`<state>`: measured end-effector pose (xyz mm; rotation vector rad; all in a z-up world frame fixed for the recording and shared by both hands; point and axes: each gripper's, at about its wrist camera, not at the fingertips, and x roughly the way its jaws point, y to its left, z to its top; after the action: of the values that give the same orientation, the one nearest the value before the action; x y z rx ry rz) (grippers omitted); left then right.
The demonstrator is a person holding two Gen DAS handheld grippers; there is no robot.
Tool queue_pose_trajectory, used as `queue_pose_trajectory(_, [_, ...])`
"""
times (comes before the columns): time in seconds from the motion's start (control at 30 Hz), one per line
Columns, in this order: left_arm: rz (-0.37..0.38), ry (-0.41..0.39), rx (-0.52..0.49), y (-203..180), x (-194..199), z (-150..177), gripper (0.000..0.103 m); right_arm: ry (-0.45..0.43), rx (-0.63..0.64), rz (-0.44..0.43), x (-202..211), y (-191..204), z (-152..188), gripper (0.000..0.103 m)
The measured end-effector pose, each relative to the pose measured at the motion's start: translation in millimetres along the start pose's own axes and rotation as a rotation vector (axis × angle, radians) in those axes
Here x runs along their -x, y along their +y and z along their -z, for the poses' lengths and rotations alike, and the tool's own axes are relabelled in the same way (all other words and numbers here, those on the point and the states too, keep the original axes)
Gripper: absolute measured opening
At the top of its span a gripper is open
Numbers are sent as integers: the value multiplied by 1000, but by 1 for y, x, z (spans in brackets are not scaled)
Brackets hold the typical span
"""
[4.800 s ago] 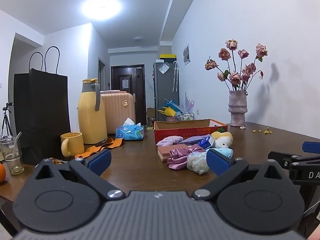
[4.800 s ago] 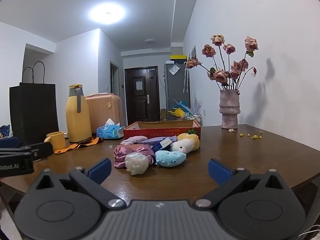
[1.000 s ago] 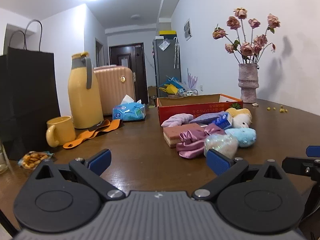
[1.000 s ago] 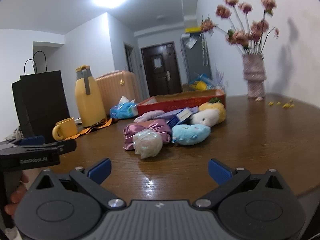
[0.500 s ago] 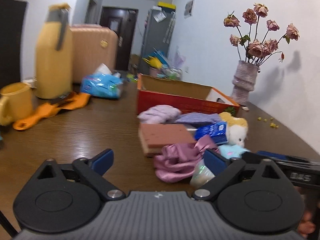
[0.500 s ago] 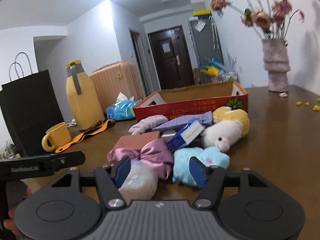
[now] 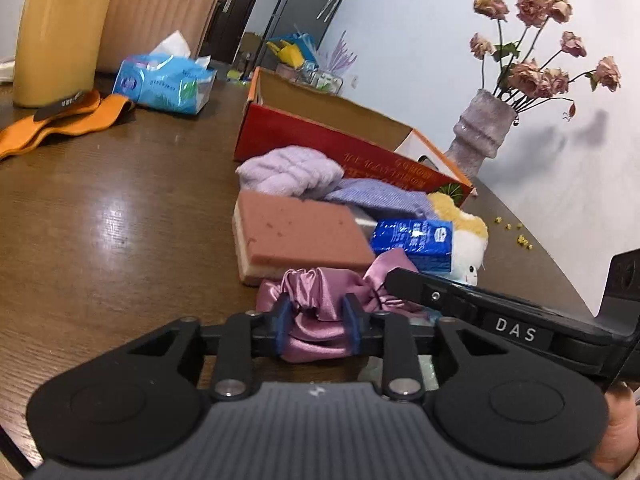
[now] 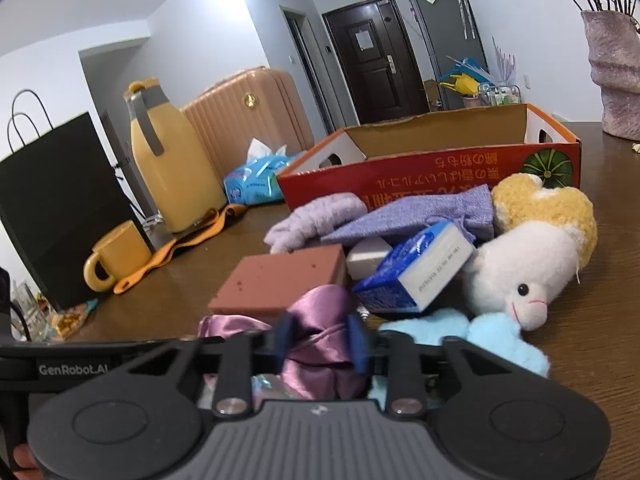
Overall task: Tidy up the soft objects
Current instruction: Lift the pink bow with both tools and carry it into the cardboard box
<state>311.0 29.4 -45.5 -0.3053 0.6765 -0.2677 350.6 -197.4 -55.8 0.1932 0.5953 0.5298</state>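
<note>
Fingers of both grippers are closing on one pink satin scrunchie: the left gripper pinches one bunched end, the right gripper the other, the fabric squeezed between blue pads. It lies on the worktop at the near edge of a pile: a pink sponge, lilac cloths, a blue tissue pack and plush toys. Sorting has barely begun; the red cardboard box behind looks empty, though its floor is hidden. Glossy, crumpled, soft.
</note>
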Motion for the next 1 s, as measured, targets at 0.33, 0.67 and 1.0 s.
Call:
queue_pose_trajectory(0.33, [5,-173,-73,-40,65,-12,21,-204,110,12,66,36,-15,12])
queue_pose_trajectory(0.67, [53,-274,-130,-78,125,3,20,-324,121,16,139,55,-7,12])
queue_pose_trajectory(1.0, [91,-246,-120,-80,110,-38,17,-327,127,24,130,46,-32,12])
